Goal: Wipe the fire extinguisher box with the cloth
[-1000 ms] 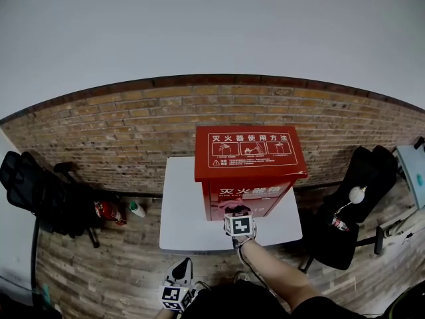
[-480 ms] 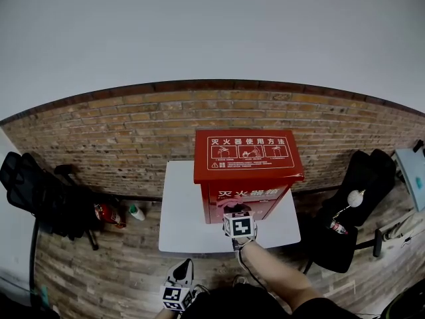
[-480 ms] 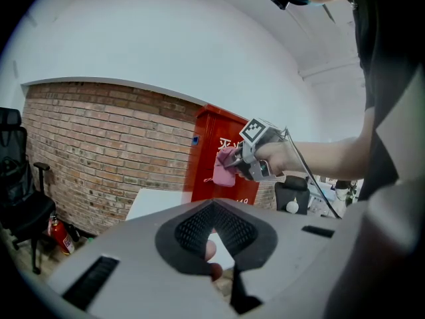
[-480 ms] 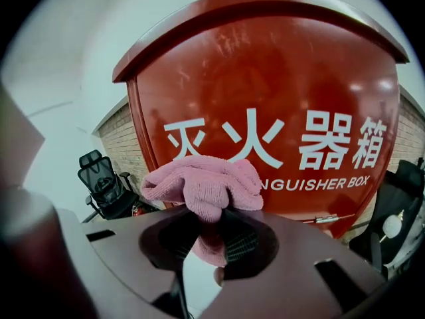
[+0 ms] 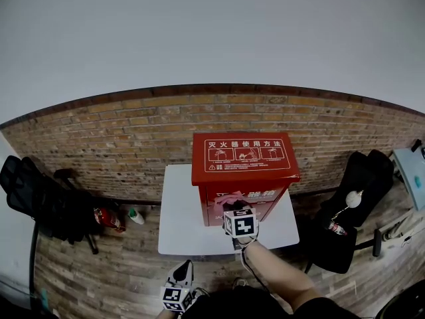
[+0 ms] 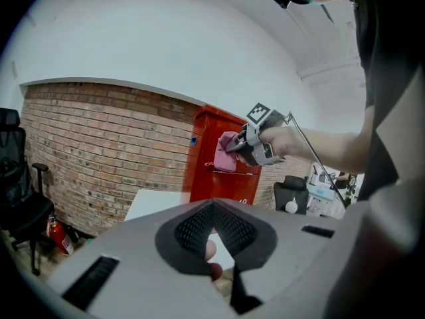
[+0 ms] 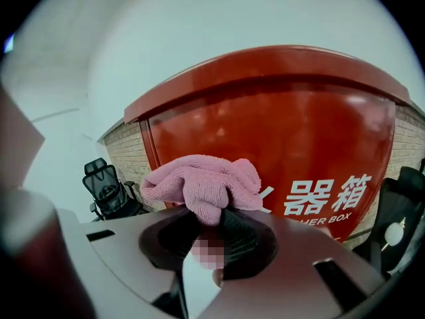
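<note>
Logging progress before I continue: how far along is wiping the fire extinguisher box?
Done: the pink cloth is clamped in the right hand-held gripper. In hand: it is pressed to the box front, under the lid. Remaining: nothing shows which faces are wiped, so count lid and sides as pending. Left hand-held gripper hangs low, idle.

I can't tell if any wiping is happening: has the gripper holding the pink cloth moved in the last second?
Yes, slightly. Against the fire extinguisher box, the right gripper with the cloth has crept up the front, nearer the lid.

Right arm outstretched, right gripper with fingers pinching the cloth; left gripper low, fingers together.
</note>
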`<move>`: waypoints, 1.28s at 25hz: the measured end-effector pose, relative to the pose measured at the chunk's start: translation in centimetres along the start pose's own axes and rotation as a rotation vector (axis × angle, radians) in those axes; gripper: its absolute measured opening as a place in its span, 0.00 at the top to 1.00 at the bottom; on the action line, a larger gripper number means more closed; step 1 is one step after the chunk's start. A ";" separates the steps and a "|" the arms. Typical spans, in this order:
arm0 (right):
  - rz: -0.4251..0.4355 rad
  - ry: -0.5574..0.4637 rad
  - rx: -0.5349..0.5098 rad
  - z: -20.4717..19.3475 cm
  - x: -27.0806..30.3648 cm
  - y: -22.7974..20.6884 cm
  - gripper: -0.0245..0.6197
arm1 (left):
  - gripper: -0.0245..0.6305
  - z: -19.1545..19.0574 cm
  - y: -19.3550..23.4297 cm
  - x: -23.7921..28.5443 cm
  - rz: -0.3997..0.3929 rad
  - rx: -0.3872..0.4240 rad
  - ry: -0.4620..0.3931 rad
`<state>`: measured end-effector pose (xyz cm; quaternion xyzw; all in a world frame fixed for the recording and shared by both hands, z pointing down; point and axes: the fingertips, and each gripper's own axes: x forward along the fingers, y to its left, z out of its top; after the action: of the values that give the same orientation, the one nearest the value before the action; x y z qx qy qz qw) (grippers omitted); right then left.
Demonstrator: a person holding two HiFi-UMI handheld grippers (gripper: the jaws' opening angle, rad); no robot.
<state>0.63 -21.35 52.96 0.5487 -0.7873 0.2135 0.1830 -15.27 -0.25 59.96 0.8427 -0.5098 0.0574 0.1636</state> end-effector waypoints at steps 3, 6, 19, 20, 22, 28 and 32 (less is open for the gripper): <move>0.010 -0.019 -0.002 1.1 -0.6 0.3 0.82 | 0.94 0.0 -0.1 0.1 -0.004 0.001 0.001; 0.020 -0.044 -0.007 2.4 -1.4 0.6 0.82 | 0.94 0.1 -0.2 0.0 -0.007 0.004 0.000; 0.021 -0.164 -0.047 6.8 -4.2 1.4 0.82 | 0.94 0.1 -0.2 -0.4 -0.010 0.016 0.005; 0.018 -0.174 -0.051 7.1 -4.5 1.4 0.82 | 0.94 0.1 -0.2 -0.4 -0.009 0.016 0.006; 0.015 -0.185 -0.056 7.4 -4.7 1.5 0.82 | 0.94 0.0 -0.2 -0.4 -0.008 0.015 0.005; 0.009 -0.187 -0.061 7.5 -4.6 1.7 0.82 | 0.94 -0.1 0.3 -0.8 0.006 0.013 0.006; 0.031 -0.186 -0.073 7.6 -4.1 2.8 0.82 | 0.94 -0.3 0.7 -1.1 0.018 0.007 0.005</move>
<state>-1.08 -21.33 44.01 0.5470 -0.8164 0.1357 0.1256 -16.35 0.47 60.07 0.8384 -0.5169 0.0629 0.1613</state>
